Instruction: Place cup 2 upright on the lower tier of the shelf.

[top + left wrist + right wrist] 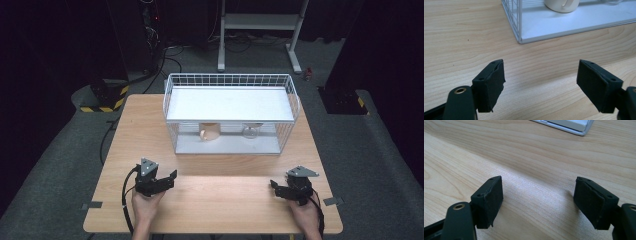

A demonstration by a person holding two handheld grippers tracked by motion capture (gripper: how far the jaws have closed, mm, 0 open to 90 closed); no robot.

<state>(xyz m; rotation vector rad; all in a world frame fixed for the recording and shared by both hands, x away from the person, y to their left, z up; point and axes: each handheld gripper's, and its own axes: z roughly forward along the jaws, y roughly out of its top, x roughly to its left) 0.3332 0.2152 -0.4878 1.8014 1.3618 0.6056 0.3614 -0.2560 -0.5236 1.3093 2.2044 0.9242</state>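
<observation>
The left gripper (170,178) is being held near the rack (230,80), on the table (150,125) in front of its left corner, jaws apart with nothing between them. The right gripper (274,186) is being held in front of the rack's right corner, jaws likewise spread and empty. A mug (210,132) and a glass (250,132) are being kept on the rack's lower shelf, under its top board
</observation>
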